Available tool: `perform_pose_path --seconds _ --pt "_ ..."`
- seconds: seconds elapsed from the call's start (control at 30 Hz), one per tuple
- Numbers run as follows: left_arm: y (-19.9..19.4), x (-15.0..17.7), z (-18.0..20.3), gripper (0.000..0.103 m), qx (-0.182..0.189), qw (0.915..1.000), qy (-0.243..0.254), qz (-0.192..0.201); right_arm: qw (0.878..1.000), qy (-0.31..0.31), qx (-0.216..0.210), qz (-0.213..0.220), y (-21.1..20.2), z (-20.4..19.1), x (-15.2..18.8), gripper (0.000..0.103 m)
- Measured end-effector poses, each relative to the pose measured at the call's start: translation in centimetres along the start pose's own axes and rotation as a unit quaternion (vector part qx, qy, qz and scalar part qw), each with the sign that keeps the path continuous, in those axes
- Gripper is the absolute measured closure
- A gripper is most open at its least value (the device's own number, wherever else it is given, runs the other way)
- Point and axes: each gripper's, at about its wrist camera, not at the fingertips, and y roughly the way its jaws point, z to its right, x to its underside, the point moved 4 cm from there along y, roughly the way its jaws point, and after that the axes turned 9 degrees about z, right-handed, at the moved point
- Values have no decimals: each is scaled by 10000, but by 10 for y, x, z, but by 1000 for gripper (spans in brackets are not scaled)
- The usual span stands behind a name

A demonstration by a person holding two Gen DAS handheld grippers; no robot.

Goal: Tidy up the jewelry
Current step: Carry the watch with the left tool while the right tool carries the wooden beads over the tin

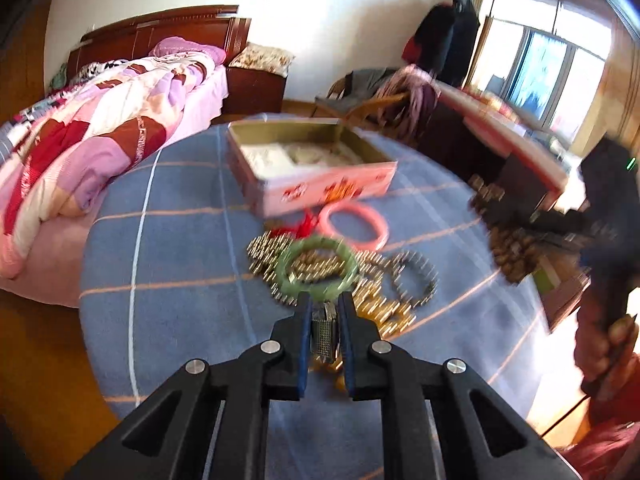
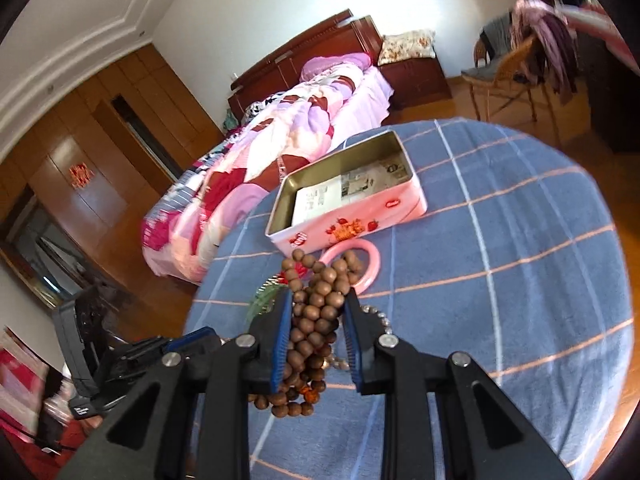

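My left gripper (image 1: 325, 300) is shut on a green jade bangle (image 1: 319, 270), held above a heap of gold and silver bracelets (image 1: 360, 280) on the blue checked tablecloth (image 1: 180, 240). My right gripper (image 2: 316, 300) is shut on a bunch of brown wooden prayer beads (image 2: 316, 316); it shows blurred at the right of the left wrist view (image 1: 508, 252). An open pink tin box (image 1: 320, 188) with paper inside stands beyond the heap, also in the right wrist view (image 2: 352, 228). A pink bangle (image 1: 354, 226) lies in front of the box (image 2: 360, 256).
A round table carries everything. A bed with a pink patchwork quilt (image 1: 100, 132) stands to the left. A chair with clothes (image 1: 380, 96) and a dark cabinet (image 1: 500, 148) stand behind. A dark beaded bracelet (image 1: 414, 280) lies right of the heap.
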Motion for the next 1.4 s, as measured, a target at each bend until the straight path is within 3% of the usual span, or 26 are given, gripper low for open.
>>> perform_pose_path --seconds 0.07,0.17,0.27,0.4,0.57,0.97,1.13,1.4 --pt "-4 -6 0 91 65 9999 -83 123 9998 169 -114 28 -2 2 -2 75" --pt "-9 -16 0 91 80 9995 -106 269 9996 20 275 108 -4 6 -5 75" --pt "-16 -26 -2 91 349 9977 -324 477 9993 193 298 125 -4 13 -9 75" --pt "-12 -33 -5 91 328 9970 -419 555 9932 -151 1146 140 2 20 -10 74" --pt "1 -44 -6 91 231 9973 -461 527 9939 -124 1092 119 11 25 -17 74" --pt "61 -121 -6 91 344 9900 -483 1276 9913 -572 921 745 73 9 -85 74" --pt "108 -130 -19 91 376 9898 -706 1181 9901 -677 1036 660 115 22 -94 74" --pt "166 -116 -48 91 5 9942 -907 583 9916 -651 1094 214 155 40 -80 74"
